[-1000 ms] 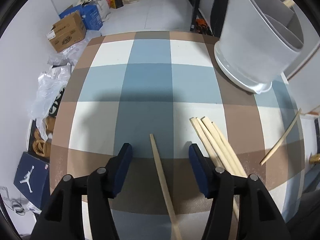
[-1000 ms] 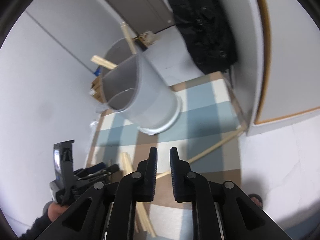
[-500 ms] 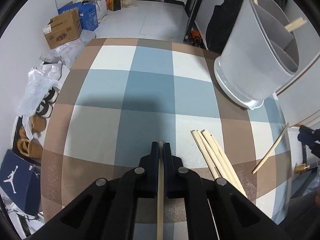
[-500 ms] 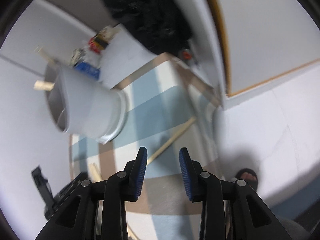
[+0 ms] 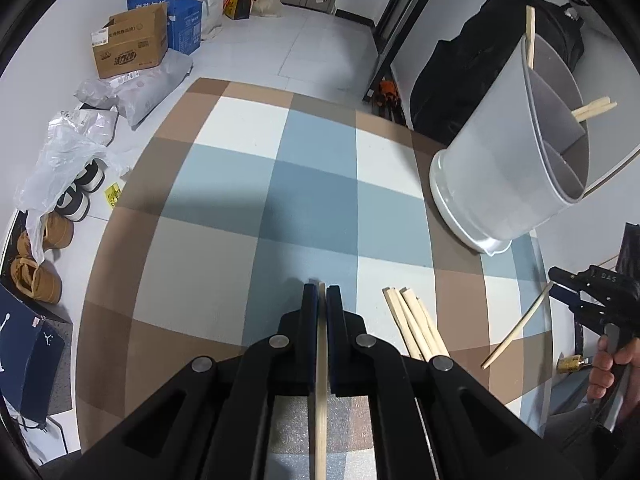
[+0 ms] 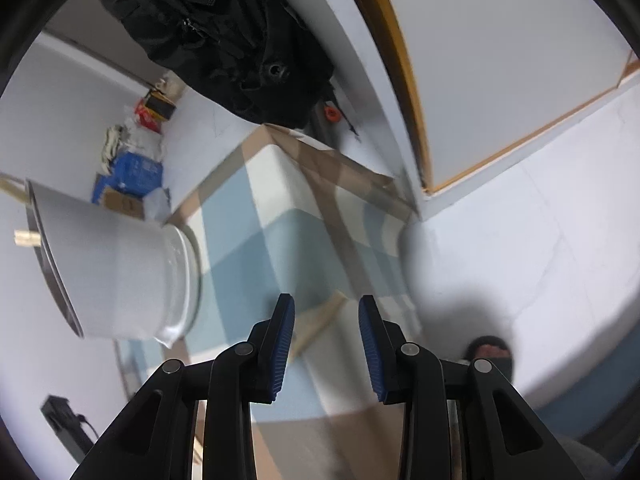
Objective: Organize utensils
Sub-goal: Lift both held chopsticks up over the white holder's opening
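Left gripper: your left gripper [image 5: 321, 294] is clamped on one wooden chopstick [image 5: 320, 380]; the stick runs straight back between the two pads toward 6 o'clock, its tip showing just past the fingertips.

Right gripper: your right gripper [image 6: 326, 316] has its jaws parted and nothing pinched. They have just been opening, with no pad pressing on anything. A single chopstick [image 6: 318, 326] lies on the cloth below the gap, blurred, slanting from 7 to 1 o'clock.

Right gripper from the left view: you see it at 3 o'clock, black, with your hand [image 5: 610, 364] around its handle, next to the stray stick's upper end; whether it touches you cannot tell.

Loose bundle: a bundle of chopsticks [image 5: 414, 326] lies flat on the checked worktop [image 5: 224, 248], just beside your left gripper at its 3 o'clock side, partly hidden under the gripper's frame.

Stray stick: the single chopstick lies apart from the bundle, near the worktop's edge at 4 o'clock in the left view.

Holder: the grey utensil holder [image 5: 516, 168] stands at 2 o'clock on the worktop, divided into compartments. Chopstick ends poke out of it; one at the far rim, a pair from a middle section.

Floor: cardboard boxes [image 5: 130, 46] and shoes [image 5: 38, 268] sit off the worktop from 9 to 11 o'clock.
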